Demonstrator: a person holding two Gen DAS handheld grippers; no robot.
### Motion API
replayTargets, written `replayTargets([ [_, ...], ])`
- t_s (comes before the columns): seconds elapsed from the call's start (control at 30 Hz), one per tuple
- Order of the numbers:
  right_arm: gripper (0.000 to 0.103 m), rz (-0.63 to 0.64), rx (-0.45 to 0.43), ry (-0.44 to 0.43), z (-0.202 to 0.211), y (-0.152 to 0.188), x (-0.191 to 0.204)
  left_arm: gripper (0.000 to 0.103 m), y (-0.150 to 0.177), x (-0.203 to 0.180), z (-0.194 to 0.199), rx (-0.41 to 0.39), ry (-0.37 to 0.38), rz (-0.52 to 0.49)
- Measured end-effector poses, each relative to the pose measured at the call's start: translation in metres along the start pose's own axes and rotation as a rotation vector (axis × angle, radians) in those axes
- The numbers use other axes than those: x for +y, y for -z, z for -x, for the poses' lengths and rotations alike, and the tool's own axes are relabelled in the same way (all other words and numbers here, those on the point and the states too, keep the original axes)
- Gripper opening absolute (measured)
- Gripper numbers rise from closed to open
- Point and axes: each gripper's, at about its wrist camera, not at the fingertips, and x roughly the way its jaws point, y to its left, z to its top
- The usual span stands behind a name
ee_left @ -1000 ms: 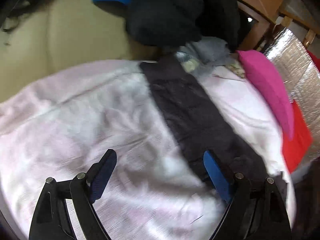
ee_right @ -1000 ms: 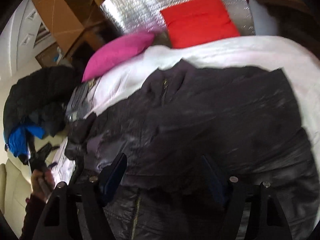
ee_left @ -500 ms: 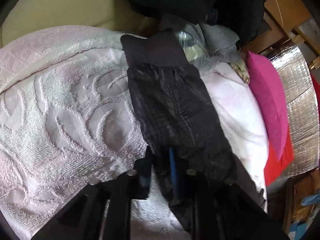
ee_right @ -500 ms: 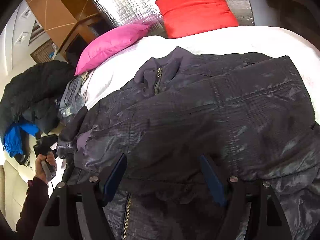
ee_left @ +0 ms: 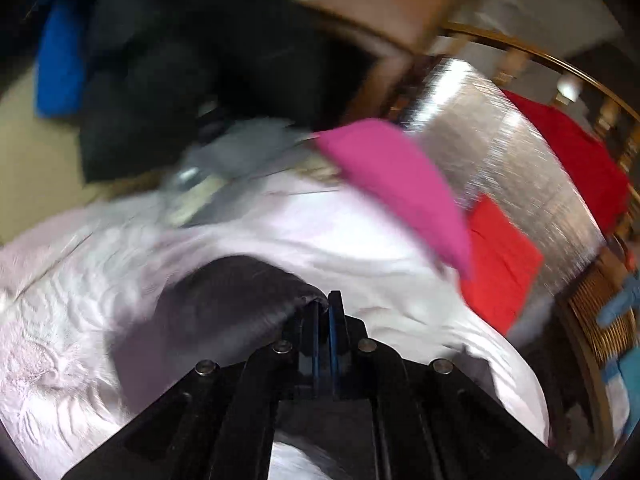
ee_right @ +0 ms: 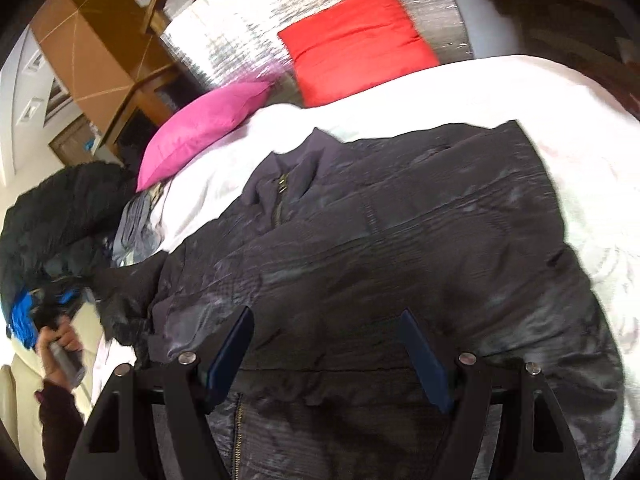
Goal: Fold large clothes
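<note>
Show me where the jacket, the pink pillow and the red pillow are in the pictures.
jacket point(ee_right: 400, 248), right wrist view, on the middle of its dark front.
pink pillow point(ee_right: 204, 132), right wrist view, on the middle of its top face.
red pillow point(ee_right: 356, 40), right wrist view, on the middle of its face.

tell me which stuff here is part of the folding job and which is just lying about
Part of the job:
- dark jacket, spread on the white bedspread
- its sleeve, pinched in the left gripper
- right gripper, open over the jacket

Lying about:
- pink pillow
- red pillow
- black coat pile
- grey garment
</note>
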Motion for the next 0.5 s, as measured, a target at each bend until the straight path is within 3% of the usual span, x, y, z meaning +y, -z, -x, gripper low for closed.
replayTargets([
  [0.23, 0.078, -0.074, -0.062, 0.019, 0.018, -0.010, -0.022, 0.004, 0.066, -0.130, 0.038, 0.030, 0.201, -0.272],
  [0.37, 0.078, -0.107, -0.099, 0.034, 0.030, -0.014, -0.035, 0.004, 0.139, -0.196, 0.030, 0.154, 0.325, -0.443],
  [0.43, 0.078, -0.131, -0.122, 0.040, 0.038, -0.017, -0.044, 0.004, 0.184, -0.218, 0.014, 0.236, 0.308, -0.546],
  [0.5, 0.079, -0.170, -0.143, 0.042, 0.045, -0.021, -0.057, 0.005, 0.227, -0.224, -0.013, 0.378, 0.260, -0.615],
])
